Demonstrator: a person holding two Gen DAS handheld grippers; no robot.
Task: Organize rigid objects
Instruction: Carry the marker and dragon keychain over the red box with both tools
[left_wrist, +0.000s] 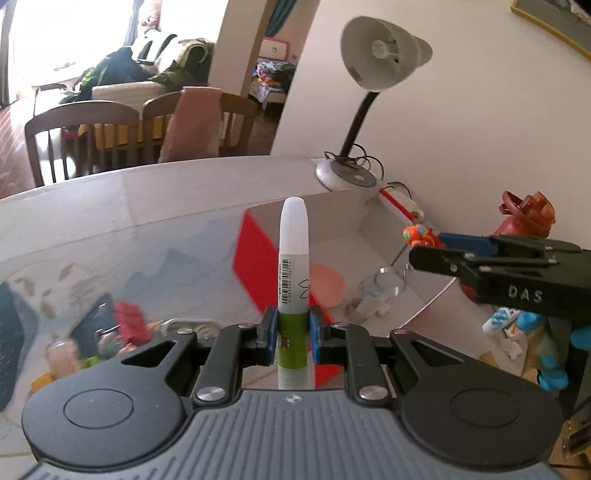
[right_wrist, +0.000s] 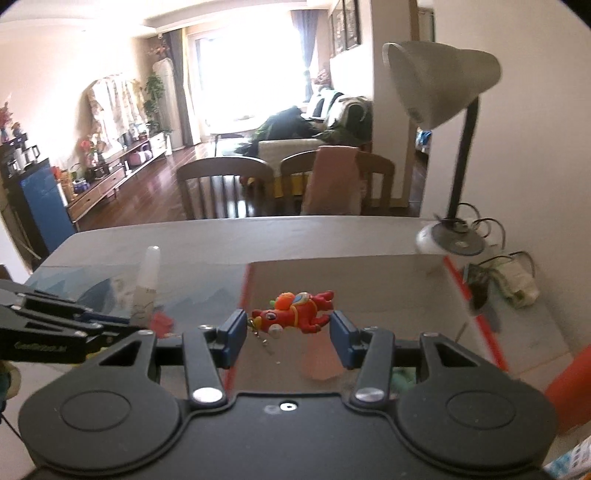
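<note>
My left gripper (left_wrist: 292, 334) is shut on a white glue tube (left_wrist: 293, 266) with a green label, held upright above the table; the tube also shows in the right wrist view (right_wrist: 147, 280). My right gripper (right_wrist: 288, 332) holds a small red toy figure (right_wrist: 295, 312) between its blue pads, left pad at the toy's head, right pad close to its tail. In the left wrist view the right gripper (left_wrist: 428, 243) comes in from the right with the toy (left_wrist: 421, 236) at its tip, above an open cardboard box (left_wrist: 369, 229).
A white desk lamp (left_wrist: 373, 55) stands at the table's far right corner by the wall. The box holds a clear bottle (left_wrist: 380, 288) and a pink piece (left_wrist: 327, 286). Loose toys (left_wrist: 125, 325) lie at left. A red water bottle (left_wrist: 524, 218) stands at right. Chairs (right_wrist: 221, 184) are beyond.
</note>
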